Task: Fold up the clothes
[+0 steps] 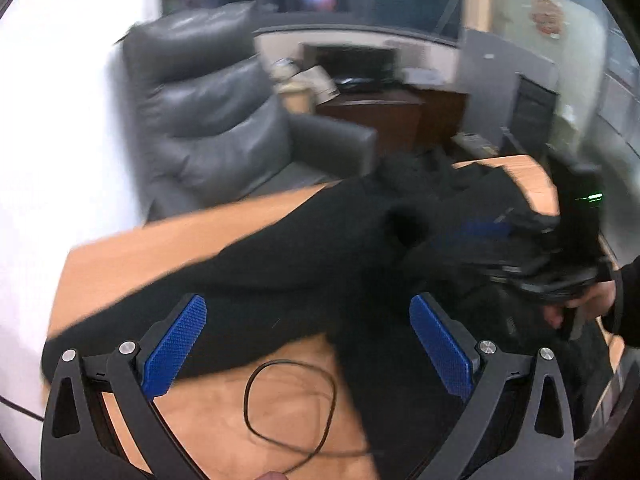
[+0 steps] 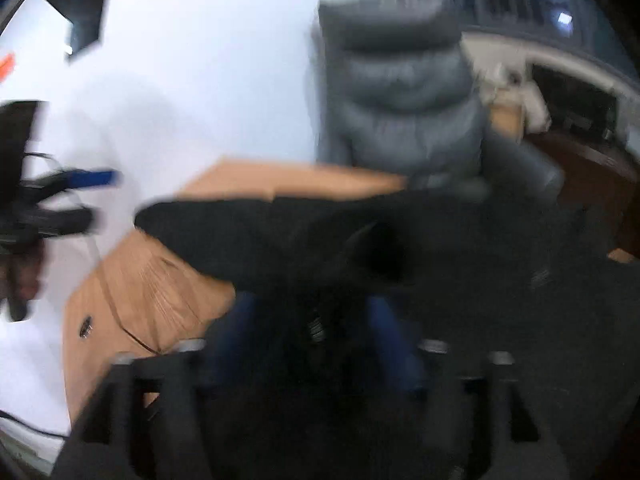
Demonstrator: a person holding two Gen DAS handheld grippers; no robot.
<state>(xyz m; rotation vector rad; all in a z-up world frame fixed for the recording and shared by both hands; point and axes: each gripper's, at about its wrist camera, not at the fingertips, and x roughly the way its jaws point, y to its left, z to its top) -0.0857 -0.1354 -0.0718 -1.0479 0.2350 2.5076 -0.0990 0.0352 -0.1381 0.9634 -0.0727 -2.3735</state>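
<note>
One black garment sprawls across the wooden worktop. Left tongs spread wide above its sleeve, gripping nothing. Right tongs blurred amid cloth; grip unclear.

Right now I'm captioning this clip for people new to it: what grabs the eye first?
A black garment sprawls across the orange-brown table, one long part stretching toward its left edge. The left gripper hangs wide open above it, blue pads apart; the right gripper is blurred, with dark cloth between its fingers. Behind the table stands a grey leather armchair.
</note>
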